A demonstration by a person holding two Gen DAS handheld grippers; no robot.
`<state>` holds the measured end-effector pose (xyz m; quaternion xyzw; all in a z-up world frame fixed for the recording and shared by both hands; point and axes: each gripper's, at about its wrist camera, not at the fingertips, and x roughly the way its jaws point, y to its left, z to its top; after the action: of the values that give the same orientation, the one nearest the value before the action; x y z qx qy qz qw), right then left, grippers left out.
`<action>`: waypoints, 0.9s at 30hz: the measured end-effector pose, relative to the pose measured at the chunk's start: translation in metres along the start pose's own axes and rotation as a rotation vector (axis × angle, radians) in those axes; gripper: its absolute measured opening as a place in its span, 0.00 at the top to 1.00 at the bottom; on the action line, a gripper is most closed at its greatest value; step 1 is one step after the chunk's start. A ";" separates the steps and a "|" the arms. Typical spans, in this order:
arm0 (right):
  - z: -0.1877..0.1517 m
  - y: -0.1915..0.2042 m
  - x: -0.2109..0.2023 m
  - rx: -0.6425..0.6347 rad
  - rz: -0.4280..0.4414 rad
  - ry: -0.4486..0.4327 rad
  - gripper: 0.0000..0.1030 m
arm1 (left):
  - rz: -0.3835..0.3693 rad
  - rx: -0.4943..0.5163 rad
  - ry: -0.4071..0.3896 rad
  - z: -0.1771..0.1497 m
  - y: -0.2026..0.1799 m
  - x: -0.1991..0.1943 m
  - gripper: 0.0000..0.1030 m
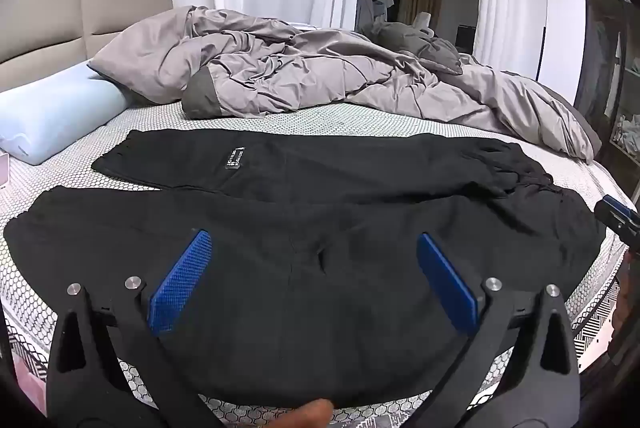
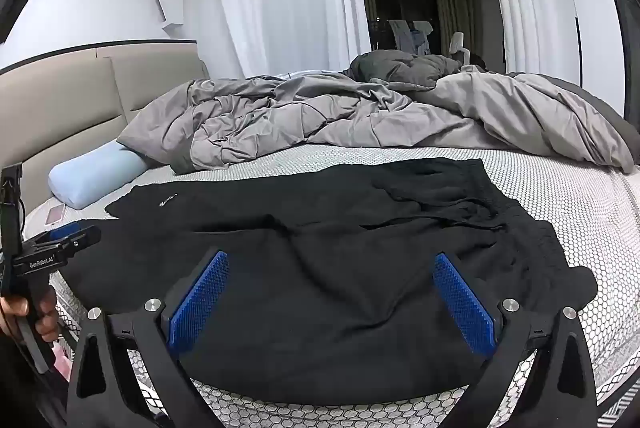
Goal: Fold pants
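On the mattress (image 1: pixel 280 119), black pants (image 1: pixel 320 220) lie spread just ahead, long axis crosswise. My left gripper (image 1: pixel 314 276) and right gripper (image 2: pixel 332 298) gape wide, empty; legs left, waistband right.

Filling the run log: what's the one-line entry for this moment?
stage: pre-grasp | pants: spread on bed | left gripper: open, empty | right gripper: open, empty

Black pants (image 2: pixel 320 268) are spread flat across the near part of a honeycomb-patterned mattress (image 2: pixel 580 211), waistband to the right. The right gripper (image 2: pixel 332 302) is held above them, jaws wide apart — nothing between the blue pads. At far left the left gripper (image 2: pixel 60 240) is seen, gripped by a hand (image 2: pixel 24 316). A grey duvet (image 2: pixel 360 115) is heaped beyond — a pale blue pillow (image 2: pixel 92 175) beside it.
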<state>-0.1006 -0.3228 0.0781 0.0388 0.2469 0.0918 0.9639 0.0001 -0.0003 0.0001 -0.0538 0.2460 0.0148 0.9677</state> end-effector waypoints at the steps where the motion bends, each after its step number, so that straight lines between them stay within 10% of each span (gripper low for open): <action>1: 0.000 0.000 0.000 0.003 0.000 -0.003 0.00 | 0.000 0.002 0.002 0.000 0.000 0.000 0.01; 27: 0.000 0.000 -0.002 -0.001 -0.014 0.010 0.00 | 0.004 -0.002 -0.005 0.001 0.000 0.000 0.01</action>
<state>-0.1030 -0.3230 0.0790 0.0359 0.2518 0.0853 0.9633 0.0002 0.0000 0.0006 -0.0545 0.2434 0.0171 0.9682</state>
